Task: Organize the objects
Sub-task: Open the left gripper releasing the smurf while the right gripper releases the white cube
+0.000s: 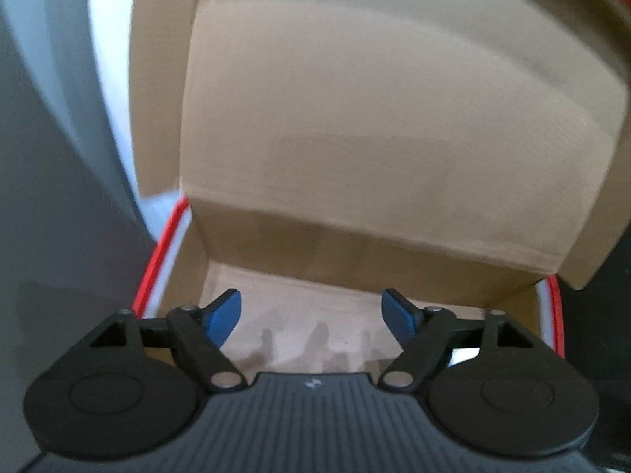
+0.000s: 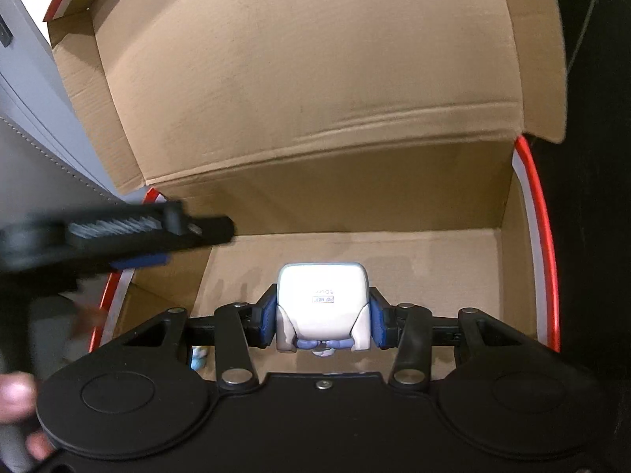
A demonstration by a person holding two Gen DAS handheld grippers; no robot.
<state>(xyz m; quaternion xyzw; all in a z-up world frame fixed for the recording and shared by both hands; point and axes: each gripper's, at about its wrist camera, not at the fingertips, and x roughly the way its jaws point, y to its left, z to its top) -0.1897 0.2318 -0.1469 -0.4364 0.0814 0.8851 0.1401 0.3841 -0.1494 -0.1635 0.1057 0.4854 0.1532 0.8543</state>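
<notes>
Cardboard box (image 2: 315, 98), lid flap up, red-trimmed rim. Right gripper (image 2: 322, 321) is clamped on a white toy figure (image 2: 322, 299), held above the box floor, base facing camera. Risk: toy is pinched only at its sides, so it could twist or slip and drop crooked if released high. Left gripper (image 1: 311, 315) is spread wide with nothing in it, over the left part of the same box (image 1: 394, 118); in the right view it (image 2: 138, 260) crosses the left rim, blurred, and could bump the box wall or crowd the drop. Small bluish item (image 2: 199, 356) sits low left, unclear what.
</notes>
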